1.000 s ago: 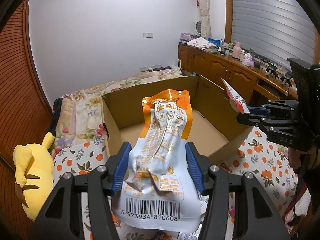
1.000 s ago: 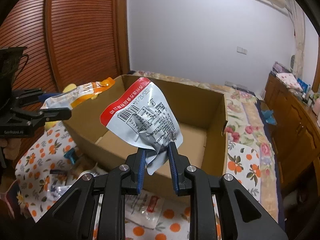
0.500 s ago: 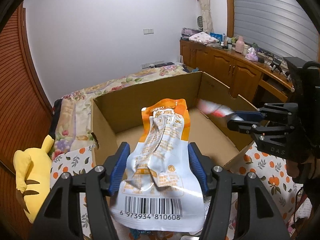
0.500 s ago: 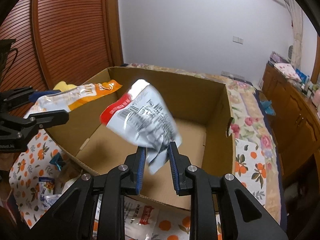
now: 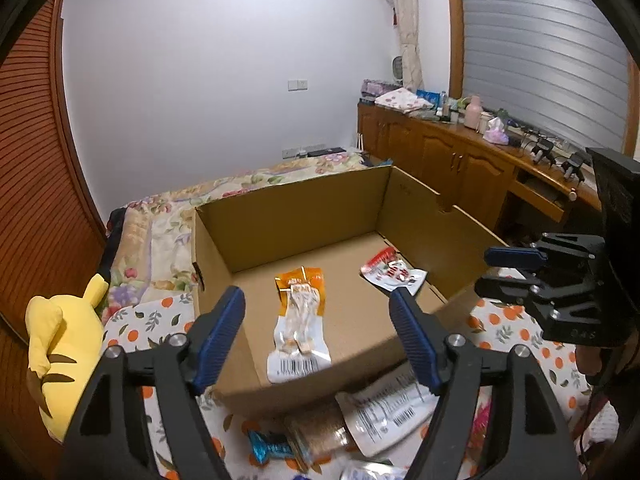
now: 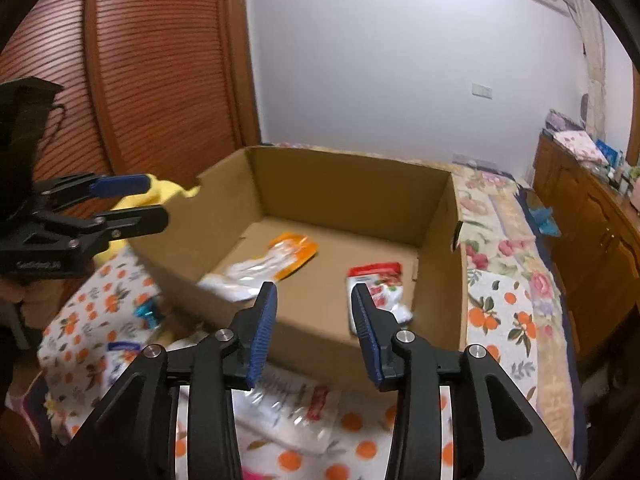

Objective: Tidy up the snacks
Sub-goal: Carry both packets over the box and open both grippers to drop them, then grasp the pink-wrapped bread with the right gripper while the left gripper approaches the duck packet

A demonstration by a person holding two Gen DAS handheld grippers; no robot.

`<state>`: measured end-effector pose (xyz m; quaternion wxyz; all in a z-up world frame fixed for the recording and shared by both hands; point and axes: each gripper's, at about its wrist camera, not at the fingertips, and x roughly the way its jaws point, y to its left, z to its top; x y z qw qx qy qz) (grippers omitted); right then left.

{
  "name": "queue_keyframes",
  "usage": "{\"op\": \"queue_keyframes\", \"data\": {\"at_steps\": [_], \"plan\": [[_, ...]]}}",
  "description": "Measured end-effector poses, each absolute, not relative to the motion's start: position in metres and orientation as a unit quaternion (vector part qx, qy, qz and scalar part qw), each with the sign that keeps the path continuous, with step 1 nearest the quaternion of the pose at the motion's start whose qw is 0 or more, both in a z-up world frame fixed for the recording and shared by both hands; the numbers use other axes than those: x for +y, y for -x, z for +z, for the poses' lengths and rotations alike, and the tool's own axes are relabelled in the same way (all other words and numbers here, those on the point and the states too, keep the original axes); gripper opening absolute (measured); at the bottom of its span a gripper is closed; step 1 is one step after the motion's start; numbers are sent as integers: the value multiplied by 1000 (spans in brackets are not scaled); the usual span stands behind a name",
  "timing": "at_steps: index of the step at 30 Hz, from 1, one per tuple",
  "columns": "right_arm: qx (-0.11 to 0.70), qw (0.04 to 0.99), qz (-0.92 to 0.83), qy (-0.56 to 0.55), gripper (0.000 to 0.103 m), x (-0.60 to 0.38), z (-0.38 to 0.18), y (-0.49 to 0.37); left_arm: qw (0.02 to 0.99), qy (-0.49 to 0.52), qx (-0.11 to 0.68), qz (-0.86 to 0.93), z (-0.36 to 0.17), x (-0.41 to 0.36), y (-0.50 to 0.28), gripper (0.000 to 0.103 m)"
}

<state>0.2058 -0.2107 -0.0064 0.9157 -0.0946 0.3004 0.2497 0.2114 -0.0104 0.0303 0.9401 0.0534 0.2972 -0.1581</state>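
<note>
An open cardboard box [image 5: 288, 208] [image 6: 344, 184] stands on the bed. An orange-and-white snack pouch [image 5: 300, 328] [image 6: 264, 264] lies flat on its floor, toward the left. A red-and-white snack packet [image 5: 394, 274] [image 6: 380, 284] lies on the floor at the right. My left gripper [image 5: 316, 320] [image 6: 132, 200] is open and empty above the box's near edge. My right gripper [image 6: 314, 308] [image 5: 504, 268] is open and empty at the box's near right side.
Several loose snack packets [image 5: 384, 408] [image 6: 280, 408] and a blue wrapped sweet [image 5: 268, 446] lie on the orange-print cloth [image 5: 160, 320] in front of the box. A yellow plush toy [image 5: 60, 356] sits at the left. Wooden cabinets [image 5: 460, 164] line the right wall.
Both grippers have opened and let go of their packets. The orange pouch and the red packet have dropped onto the floor of the box.
</note>
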Motion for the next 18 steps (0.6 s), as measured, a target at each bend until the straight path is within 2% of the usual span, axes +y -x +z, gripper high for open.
{"op": "queue_keyframes", "data": {"at_steps": [3, 18], "plan": [[294, 915, 259, 96, 45, -213, -7, -182, 940, -47, 297, -163, 28, -7, -196, 80], [334, 891, 293, 94, 45, -212, -64, -110, 929, -41, 329, -164, -32, 9, -121, 80]]}}
